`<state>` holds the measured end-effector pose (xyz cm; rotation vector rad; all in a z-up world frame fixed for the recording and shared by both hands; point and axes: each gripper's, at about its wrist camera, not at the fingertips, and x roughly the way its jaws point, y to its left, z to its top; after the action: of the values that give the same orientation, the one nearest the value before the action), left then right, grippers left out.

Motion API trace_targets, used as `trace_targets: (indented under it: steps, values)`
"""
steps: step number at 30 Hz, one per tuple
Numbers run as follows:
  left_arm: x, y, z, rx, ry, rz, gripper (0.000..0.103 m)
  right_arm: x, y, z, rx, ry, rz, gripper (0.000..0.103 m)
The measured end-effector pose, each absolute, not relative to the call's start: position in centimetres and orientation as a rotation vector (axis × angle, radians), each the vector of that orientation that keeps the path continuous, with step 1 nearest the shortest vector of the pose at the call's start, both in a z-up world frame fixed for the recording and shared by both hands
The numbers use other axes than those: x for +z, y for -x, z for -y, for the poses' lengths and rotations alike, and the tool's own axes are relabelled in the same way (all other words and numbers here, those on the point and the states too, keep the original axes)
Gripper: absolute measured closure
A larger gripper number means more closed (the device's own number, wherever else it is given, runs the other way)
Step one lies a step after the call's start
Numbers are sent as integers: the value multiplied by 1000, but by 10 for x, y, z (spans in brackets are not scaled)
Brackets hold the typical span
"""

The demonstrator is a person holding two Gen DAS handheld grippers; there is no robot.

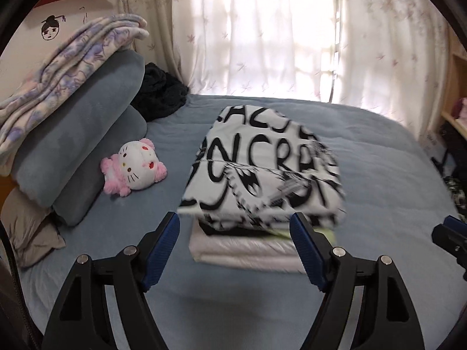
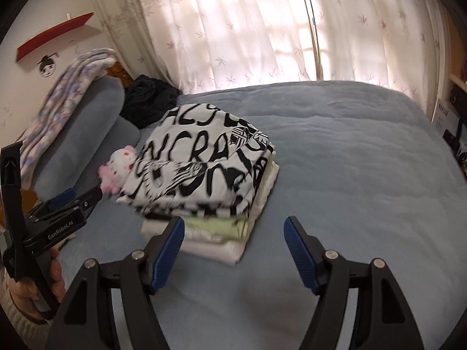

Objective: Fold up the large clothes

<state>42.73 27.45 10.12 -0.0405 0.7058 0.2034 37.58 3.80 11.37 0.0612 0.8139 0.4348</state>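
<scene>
Both spread wide, gripping nothing: left gripper (image 1: 235, 242), right gripper (image 2: 235, 243). Folded black-and-white garment (image 1: 262, 172) atop a stack of folded clothes (image 1: 248, 248), mid-bed (image 2: 350, 175), just beyond the fingertips.

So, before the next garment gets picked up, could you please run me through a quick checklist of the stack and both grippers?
1. Left gripper empty, jaws open: ok.
2. Right gripper empty, jaws open: ok.
3. Black-and-white printed garment folded on top of the stack: ok.
4. Light folded pieces beneath aligned with it: not ok, edges stick out.
5. Plush toy apart from the stack: ok.
6. Next garment to fold located: cannot tell.
</scene>
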Motion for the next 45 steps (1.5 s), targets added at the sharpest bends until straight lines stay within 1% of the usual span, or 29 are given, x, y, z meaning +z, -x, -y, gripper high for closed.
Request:
trace_targets:
  steps: [3, 6, 9, 16, 20, 26, 32, 38, 45]
  values:
    - [115, -383, -261, 165, 51, -684, 26, 130, -337, -25, 441, -30, -806, 32]
    - [123, -346, -248, 142, 51, -664, 19, 141, -300, -11, 445, -20, -806, 32]
    - [123, -312, -232, 111, 45, -660, 19, 141, -269, 2, 452, -16, -810, 32]
    - [95, -254, -195, 59, 19, -709, 19, 112, -215, 31, 435, -36, -890, 32]
    - [74, -223, -182, 25, 69, -724, 18, 85, -189, 51, 419, -62, -944, 32]
    - [48, -192, -163, 9, 95, -769, 18, 48, -140, 87, 395, -120, -1052, 32]
    - [28, -170, -143, -8, 114, -811, 18, 32, -105, 105, 323, -162, -1020, 32]
    - [10, -149, -118, 2, 67, -816, 18, 18, -87, 103, 298, -206, -988, 32]
    - [-2, -144, -107, 6, 50, -862, 18, 11, -82, 91, 278, -131, -964, 32]
